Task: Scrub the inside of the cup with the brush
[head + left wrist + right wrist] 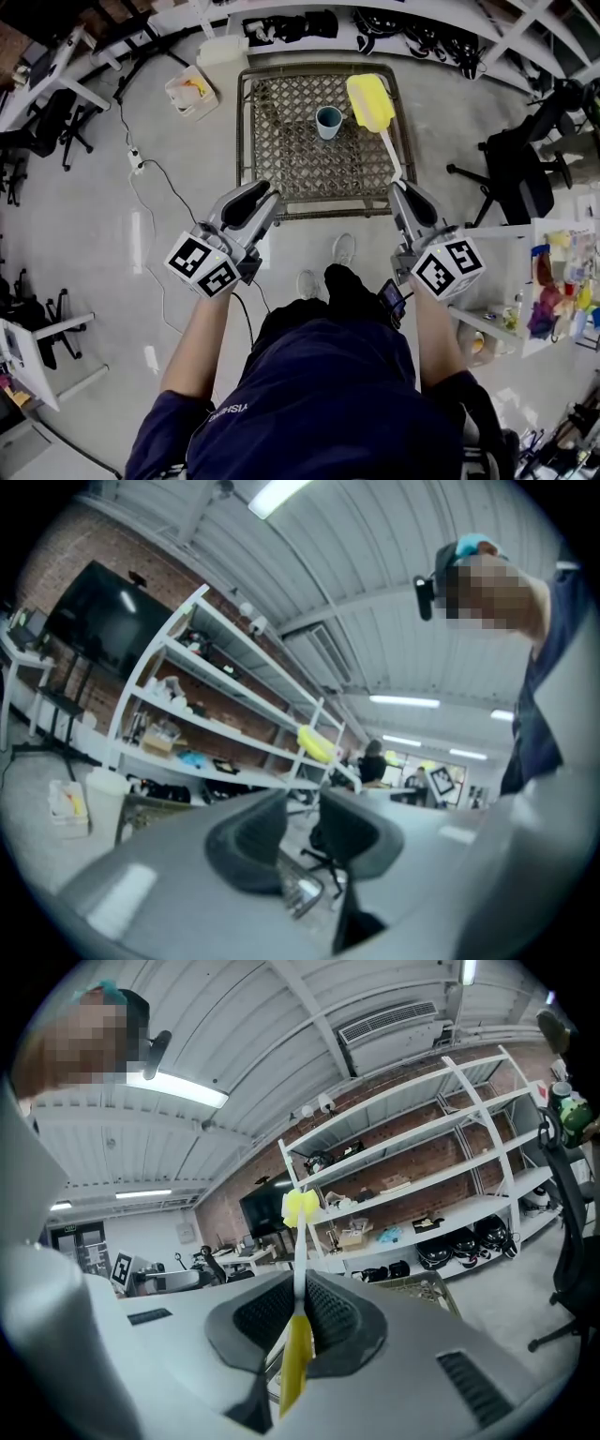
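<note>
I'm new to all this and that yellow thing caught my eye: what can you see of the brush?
The brush has a fat yellow head, sponge-like by its look, on a thin white shaft ending in a yellow grip. The right gripper is shut on the handle about where white meets yellow. The brush sticks out ahead of it, with its head over the wicker table. In the head view the head is just right of the teal cup and not inside it.

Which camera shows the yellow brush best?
The head view: the whole brush shows, head to handle, held by the right gripper. The right gripper view sees it lengthwise, foreshortened between its jaws. The left gripper view catches mostly its yellow head.
</note>
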Demonstrator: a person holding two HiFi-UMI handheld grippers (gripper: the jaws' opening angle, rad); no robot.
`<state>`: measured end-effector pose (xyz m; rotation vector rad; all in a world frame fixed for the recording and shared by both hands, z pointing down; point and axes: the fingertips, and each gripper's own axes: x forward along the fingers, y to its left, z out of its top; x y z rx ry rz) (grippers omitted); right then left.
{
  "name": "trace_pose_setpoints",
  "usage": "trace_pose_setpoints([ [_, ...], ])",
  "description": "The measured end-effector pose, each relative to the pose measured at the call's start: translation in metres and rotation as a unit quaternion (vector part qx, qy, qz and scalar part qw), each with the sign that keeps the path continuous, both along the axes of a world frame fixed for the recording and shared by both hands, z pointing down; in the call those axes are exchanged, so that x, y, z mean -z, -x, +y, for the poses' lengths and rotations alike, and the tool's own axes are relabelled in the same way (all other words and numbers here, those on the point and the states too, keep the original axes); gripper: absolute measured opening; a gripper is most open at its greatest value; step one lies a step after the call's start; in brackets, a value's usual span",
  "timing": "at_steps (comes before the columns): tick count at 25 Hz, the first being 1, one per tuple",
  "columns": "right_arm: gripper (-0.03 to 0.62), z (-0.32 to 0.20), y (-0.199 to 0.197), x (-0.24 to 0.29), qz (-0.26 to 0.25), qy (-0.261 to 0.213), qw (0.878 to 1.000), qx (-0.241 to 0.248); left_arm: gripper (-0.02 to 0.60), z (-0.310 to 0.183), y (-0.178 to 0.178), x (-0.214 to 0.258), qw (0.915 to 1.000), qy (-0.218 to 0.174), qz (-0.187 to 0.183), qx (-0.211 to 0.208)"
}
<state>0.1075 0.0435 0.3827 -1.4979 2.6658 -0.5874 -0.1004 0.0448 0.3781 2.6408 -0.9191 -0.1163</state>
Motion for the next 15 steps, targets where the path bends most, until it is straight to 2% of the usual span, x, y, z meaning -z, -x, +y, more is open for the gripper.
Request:
trace_pose_setpoints([
  [6, 0.032, -0.027, -0.001, -0.008, -0.007, 0.008, 1.0, 0.015, 0.106, -0.025, -0.005, -0.01, 0.9998, 0.007, -0.015, 0.008],
  [15, 0.032, -0.09, -0.023, -0.03, -0.014, 0.036, 0.999, 0.038, 0.106, -0.082, -0.031, -0.048, 0.998, 0.031, -0.05, 0.022],
])
